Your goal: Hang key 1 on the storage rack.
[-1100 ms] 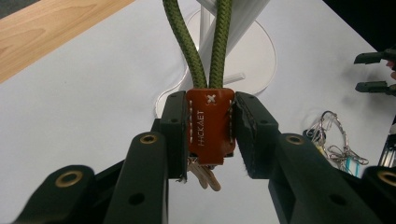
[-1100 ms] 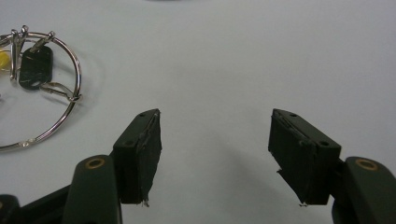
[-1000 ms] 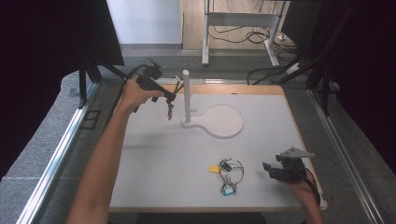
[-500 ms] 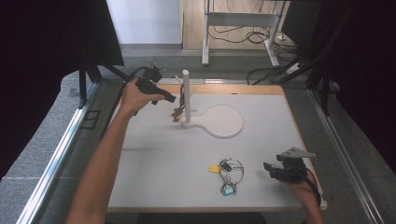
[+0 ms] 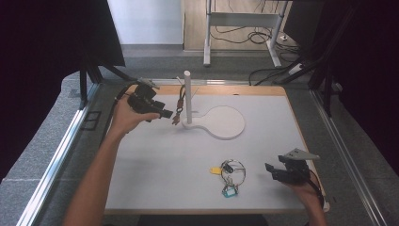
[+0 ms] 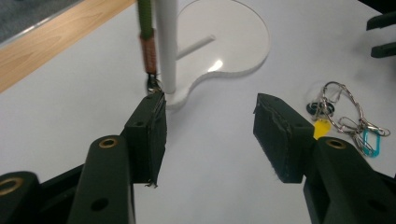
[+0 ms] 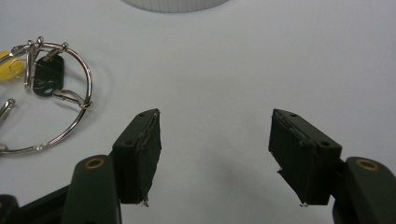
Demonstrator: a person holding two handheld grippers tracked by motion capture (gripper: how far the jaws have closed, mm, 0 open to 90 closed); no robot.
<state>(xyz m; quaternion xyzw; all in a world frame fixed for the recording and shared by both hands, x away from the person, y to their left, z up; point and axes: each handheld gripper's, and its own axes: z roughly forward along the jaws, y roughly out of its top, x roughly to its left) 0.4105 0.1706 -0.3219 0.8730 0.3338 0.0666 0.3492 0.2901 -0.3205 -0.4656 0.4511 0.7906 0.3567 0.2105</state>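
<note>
My left claw (image 5: 165,114), jaws just opened and empty, leaves the light, floppy lanyard (image 5: 179,105) hanging; regrip its stiff brown clasp.

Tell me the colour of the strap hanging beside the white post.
Olive green above a copper-brown wrapped section on the strap, beside the white post; clearest in the left gripper view.

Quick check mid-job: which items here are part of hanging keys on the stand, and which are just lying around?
In the job:
- white stand
- hanging key strap
- key ring bunch
- left gripper, jaws just opened, nothing between them
- right gripper

Lying about:
- floor cables
- desk frame
</note>
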